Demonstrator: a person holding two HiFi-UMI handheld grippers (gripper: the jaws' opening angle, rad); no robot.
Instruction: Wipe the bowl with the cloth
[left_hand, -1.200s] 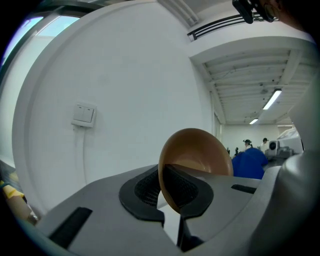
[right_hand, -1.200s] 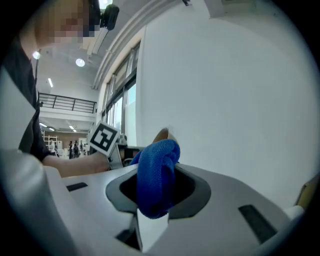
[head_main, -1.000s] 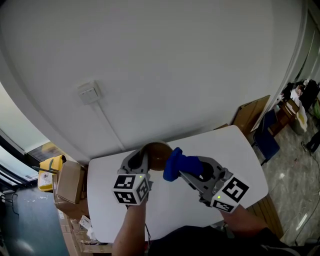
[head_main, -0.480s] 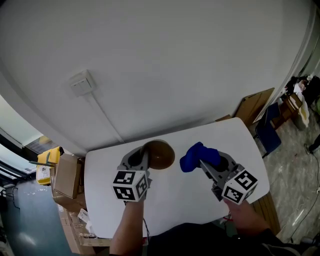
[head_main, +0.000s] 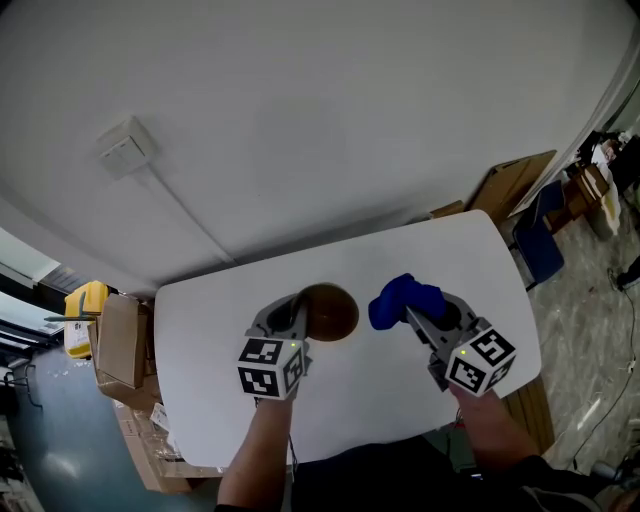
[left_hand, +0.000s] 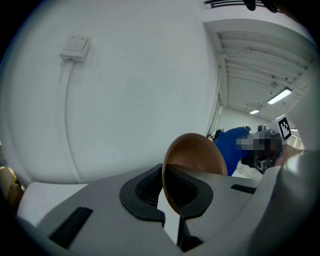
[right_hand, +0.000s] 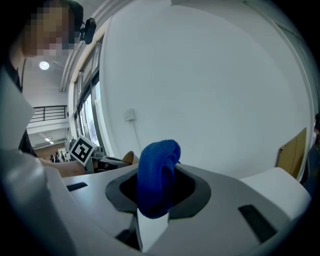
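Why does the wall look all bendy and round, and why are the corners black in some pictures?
Head view: the wide lens bends the wall and the white table into curves. Left gripper view: black corners ring the round picture, the brown bowl looks sharp, and a ceiling light glows bright. Right gripper view: the same dark corners and curved wall, and the blue cloth is crisp.

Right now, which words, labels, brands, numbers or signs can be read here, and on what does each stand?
None can be read.
The cube on the left claw and the one on the right claw carry only black-and-white square patterns, no letters.
Any print on the cardboard boxes is too small to read.
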